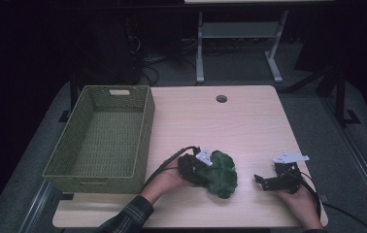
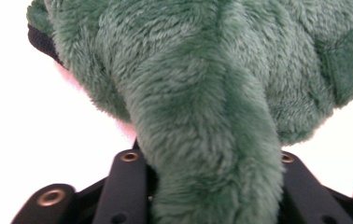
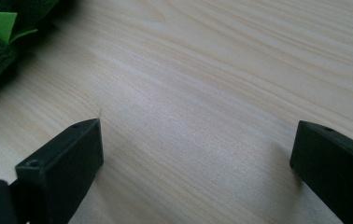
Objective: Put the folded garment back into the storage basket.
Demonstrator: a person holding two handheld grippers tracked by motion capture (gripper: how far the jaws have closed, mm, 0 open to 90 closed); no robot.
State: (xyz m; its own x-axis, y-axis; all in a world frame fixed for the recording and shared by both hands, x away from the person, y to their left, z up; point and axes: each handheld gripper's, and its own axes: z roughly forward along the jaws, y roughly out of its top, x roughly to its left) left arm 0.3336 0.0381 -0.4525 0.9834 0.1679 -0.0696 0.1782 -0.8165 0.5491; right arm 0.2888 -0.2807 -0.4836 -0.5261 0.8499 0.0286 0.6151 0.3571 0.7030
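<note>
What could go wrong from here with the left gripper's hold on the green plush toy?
The left gripper pinches only one soft fold of the green plush toy, so the pile might slip out on lifting. The wicker basket has a tall near wall; a dangling toy could catch on its rim. The right gripper rests open, apart, and gives no support.

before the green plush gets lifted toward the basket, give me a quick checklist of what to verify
1. Left claw closed on the green plush toy: ok, a fold of fur sits pinched between its jaws in the left claw view.
2. Grip deep enough to hold through a lift: cannot tell, the fur hides the pads.
3. Woven basket ready to receive: ok, upright at the table's left, nothing seen inside.
4. Path from plush to basket: ok, only bare table between them.
5. Right claw out of the way: ok, jaws open over bare wood, apart from the plush.
</note>
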